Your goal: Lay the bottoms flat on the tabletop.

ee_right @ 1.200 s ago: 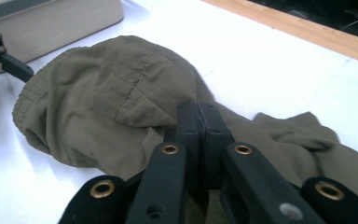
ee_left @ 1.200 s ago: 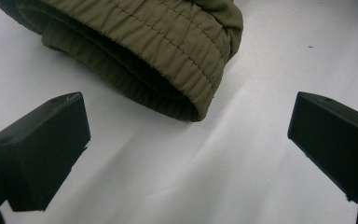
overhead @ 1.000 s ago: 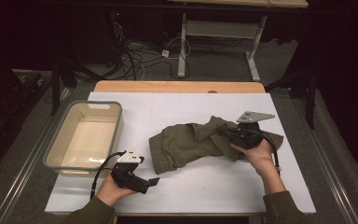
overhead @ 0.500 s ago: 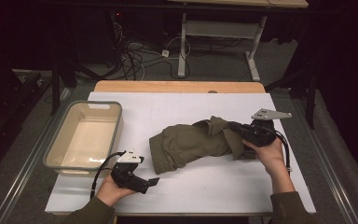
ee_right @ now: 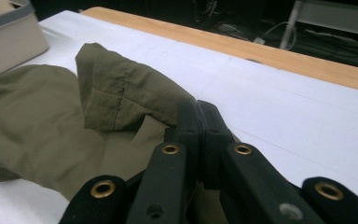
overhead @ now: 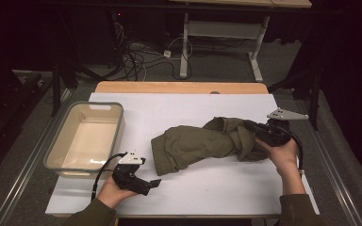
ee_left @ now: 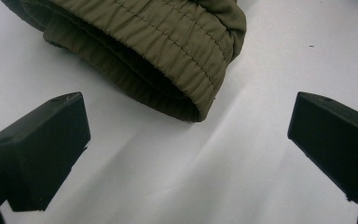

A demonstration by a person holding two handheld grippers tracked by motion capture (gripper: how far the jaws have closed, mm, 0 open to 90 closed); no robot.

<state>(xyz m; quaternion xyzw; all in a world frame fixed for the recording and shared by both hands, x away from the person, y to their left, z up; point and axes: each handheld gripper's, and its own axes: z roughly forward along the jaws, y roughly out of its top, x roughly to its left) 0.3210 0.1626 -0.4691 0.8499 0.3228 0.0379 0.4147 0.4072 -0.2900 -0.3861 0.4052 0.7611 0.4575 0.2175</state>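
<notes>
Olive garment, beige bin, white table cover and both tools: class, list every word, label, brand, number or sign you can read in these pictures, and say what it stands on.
None: no readable text in any view.
Olive garment: stitched, elasticated hem, no label or print showing.
Beige bin: plain walls.
White table cover: blank.
Left tool and right tool: black, unmarked.

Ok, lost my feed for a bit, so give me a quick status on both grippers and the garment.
Right gripper shut on olive garment. Left gripper open, just short of the elastic hem. Bin well aside, nothing in the way.
</notes>
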